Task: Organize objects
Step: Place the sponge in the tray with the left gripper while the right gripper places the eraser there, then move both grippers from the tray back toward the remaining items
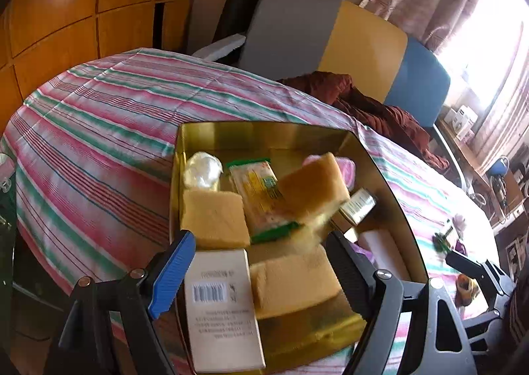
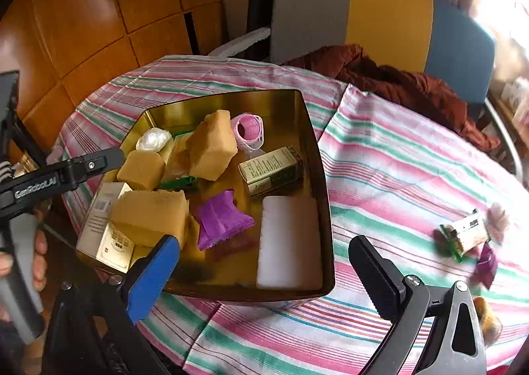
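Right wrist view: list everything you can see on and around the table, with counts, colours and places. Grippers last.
gold tin: one, shiny gold, on the striped cloth, open
sponge blocks: three, tan, left half of the tin
white foam block: one, white, along the tin's right wall
purple packet: one, purple, tin's middle
olive box: one, olive and cream, in the tin behind the foam block
pink cup: one, pink, on its side at the tin's back
cream carton: one, cream, tin's near left corner
green packet: one, green and cream, blurred, on the cloth right of the tin
striped cloth: one, pink, green, white, covering the table
brown fabric: one, behind the table
left gripper: open, over the tin
right gripper: open, over the tin's near edge
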Demonstrator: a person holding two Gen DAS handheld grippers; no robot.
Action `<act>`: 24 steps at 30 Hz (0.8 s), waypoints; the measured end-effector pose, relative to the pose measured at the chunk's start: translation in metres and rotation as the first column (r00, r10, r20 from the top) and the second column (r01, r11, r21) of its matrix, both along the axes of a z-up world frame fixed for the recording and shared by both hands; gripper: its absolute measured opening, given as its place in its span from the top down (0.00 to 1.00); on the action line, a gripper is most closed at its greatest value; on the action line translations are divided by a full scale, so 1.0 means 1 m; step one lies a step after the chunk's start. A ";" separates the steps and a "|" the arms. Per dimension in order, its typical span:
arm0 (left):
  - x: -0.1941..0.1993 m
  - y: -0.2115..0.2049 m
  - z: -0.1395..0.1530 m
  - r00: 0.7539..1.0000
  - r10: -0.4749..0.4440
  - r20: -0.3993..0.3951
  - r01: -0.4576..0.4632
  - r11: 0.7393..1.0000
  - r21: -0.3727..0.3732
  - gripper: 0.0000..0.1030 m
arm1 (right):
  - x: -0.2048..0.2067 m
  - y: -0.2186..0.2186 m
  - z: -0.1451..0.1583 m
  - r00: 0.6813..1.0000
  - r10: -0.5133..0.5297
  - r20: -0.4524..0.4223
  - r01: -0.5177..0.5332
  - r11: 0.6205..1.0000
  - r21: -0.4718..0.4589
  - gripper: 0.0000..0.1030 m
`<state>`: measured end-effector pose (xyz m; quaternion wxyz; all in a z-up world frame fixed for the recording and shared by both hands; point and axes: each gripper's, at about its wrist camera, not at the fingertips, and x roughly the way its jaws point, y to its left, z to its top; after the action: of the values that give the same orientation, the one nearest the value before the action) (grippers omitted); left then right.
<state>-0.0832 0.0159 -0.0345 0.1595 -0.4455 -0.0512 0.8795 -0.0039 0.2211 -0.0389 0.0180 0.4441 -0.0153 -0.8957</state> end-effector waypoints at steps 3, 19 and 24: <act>0.004 0.004 -0.002 1.000 -0.010 0.013 0.010 1.000 -0.001 0.20 | 0.000 0.000 -0.002 1.000 -0.002 0.006 0.002 1.000 -0.009 0.00; 0.033 -0.001 0.013 0.995 0.032 -0.096 -0.039 0.996 -0.081 0.20 | 0.009 0.012 -0.002 0.995 -0.082 -0.051 0.084 0.996 0.034 0.00; 0.043 0.004 0.012 0.994 0.026 -0.108 -0.038 0.993 -0.110 0.20 | 0.016 0.012 -0.001 0.989 -0.111 -0.094 0.118 0.990 0.076 0.00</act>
<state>-0.0397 0.0195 -0.0229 0.1224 -0.4052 -0.0003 0.9060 0.0124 0.2329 -0.0398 -0.0510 0.4021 -0.0033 -0.9142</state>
